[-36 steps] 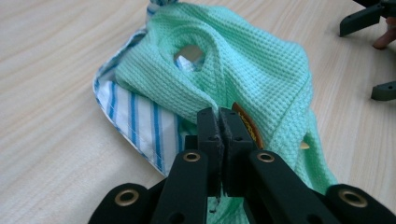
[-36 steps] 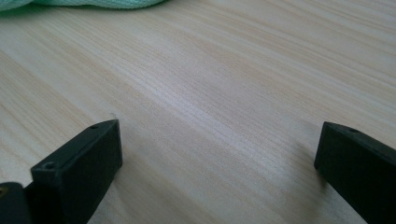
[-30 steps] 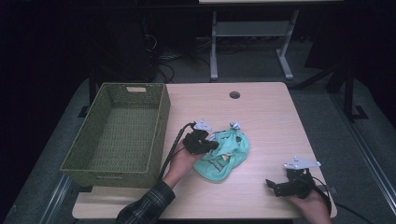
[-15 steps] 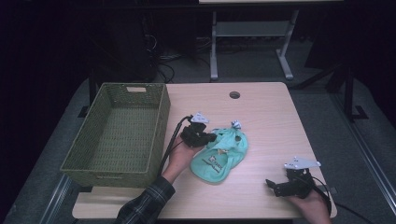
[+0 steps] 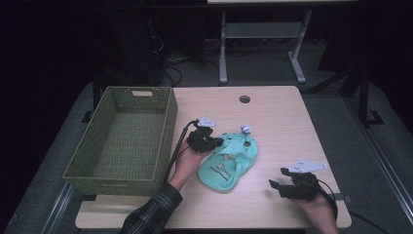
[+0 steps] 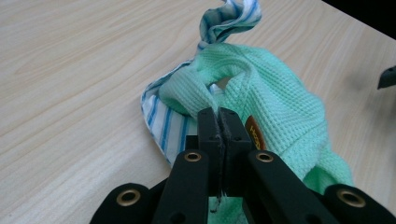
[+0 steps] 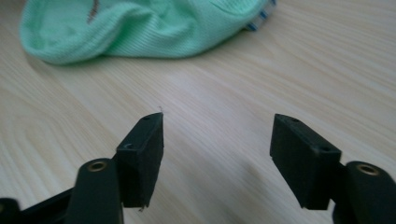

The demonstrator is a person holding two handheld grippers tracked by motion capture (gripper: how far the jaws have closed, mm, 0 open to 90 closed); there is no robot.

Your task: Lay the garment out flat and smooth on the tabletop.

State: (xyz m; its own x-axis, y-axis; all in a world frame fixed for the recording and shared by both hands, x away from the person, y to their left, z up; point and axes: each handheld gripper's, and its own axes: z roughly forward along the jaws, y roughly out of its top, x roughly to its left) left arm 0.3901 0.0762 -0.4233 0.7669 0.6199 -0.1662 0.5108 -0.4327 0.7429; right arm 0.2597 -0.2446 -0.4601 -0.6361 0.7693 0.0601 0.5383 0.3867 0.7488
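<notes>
With the empty wicker basket (image 5: 122,141) standing at the counter's (image 5: 287,122) left edge, I keep the left gripper (image 5: 207,141) clenched on a fold of the mint-green garment (image 5: 229,161) lying mid-counter, and should lift that fold high enough to clear the basket's near wall before moving it across. The right gripper (image 5: 277,185), holding nothing, has just been closing its jaws partway over bare counter well apart from the cloth, with open room around it but the front-right edge close behind.
</notes>
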